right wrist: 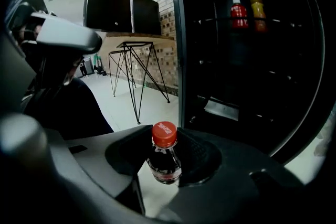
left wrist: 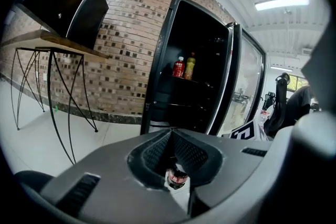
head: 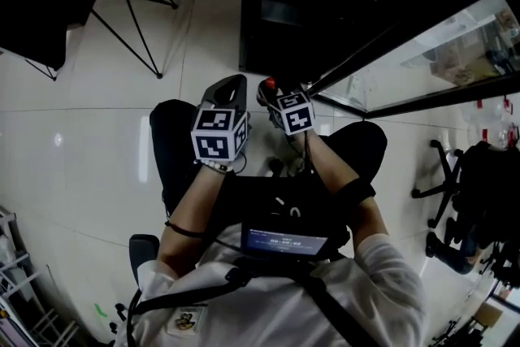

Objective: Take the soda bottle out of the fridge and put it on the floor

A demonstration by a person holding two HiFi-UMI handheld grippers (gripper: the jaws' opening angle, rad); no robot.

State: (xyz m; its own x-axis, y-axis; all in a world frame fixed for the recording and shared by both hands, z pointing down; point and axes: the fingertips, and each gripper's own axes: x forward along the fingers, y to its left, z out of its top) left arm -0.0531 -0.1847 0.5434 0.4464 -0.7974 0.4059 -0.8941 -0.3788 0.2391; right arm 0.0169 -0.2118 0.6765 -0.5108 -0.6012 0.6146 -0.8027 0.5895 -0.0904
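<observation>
Head view, left gripper (head: pixel 231 85) pointing forward with jaws meeting on nothing, right gripper (head: pixel 266 93) just beside it clamping the soda bottle (right wrist: pixel 165 160) upright, red cap (right wrist: pixel 164 134) sticking up between the jaws, open fridge (right wrist: pixel 247 86) standing ahead

Unreadable white lettering on red cap (right wrist: pixel 164 134) of soda bottle (right wrist: pixel 164 164).
</observation>
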